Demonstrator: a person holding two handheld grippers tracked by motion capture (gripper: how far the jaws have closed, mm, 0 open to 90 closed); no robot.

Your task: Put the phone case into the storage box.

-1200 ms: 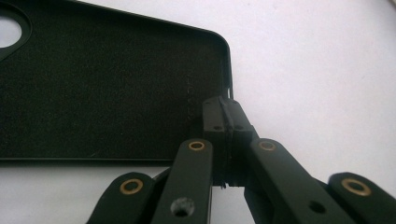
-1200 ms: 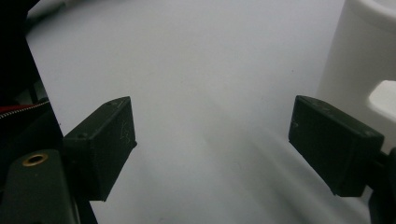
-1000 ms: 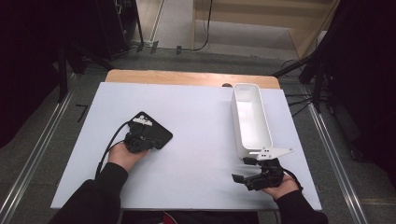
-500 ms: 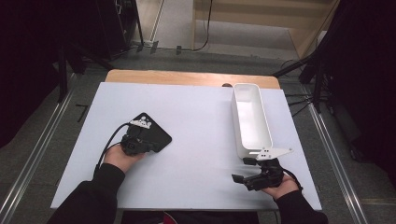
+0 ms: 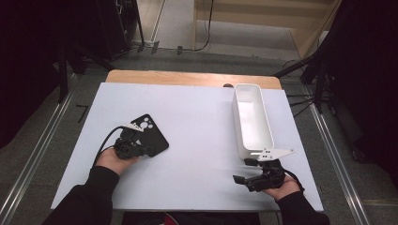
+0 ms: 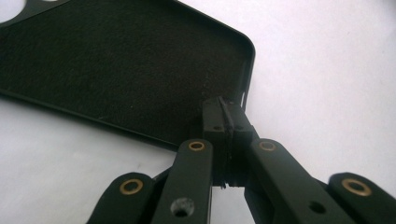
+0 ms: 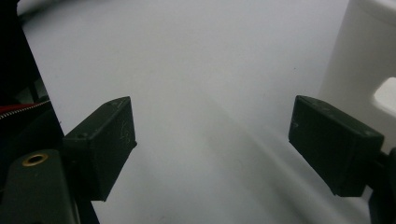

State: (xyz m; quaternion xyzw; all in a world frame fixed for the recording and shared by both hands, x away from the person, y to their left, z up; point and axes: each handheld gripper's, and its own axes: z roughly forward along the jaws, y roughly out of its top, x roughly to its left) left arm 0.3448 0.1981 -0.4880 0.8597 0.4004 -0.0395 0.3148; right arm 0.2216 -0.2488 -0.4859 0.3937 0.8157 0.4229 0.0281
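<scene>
Phone case (image 5: pixel 149 134), black, lies flat on the white surface (image 5: pixel 197 122) in the left half, nearer the front edge than the back, turned at an angle to the edges. Camera cut-outs sit at its far end; in the left gripper view its open inner side faces up, showing a dark matte lining inside a thin raised rim (image 6: pixel 116 70). Left hand-held gripper (image 5: pixel 136 149) is clenched on the near corner of the case: in the left gripper view the two jaws meet tight with the rim pinched between them (image 6: pixel 227 122). Compared with a second ago the case has swung round a little, its far end now pointing more toward the back edge; the left hand has barely shifted.

White bin (image 5: pixel 252 119), long and narrow, stands along the right edge, its far end at the back right corner. Its inside is bare white.

Right hand-held gripper (image 5: pixel 251 172) rests near the front right corner, just in front of the bin's near end, unchanged from before. Its jaws are released and spread wide, with only bare surface between them (image 7: pixel 210 140); the bin wall (image 7: pixel 355 65) stands beside one jaw.
</scene>
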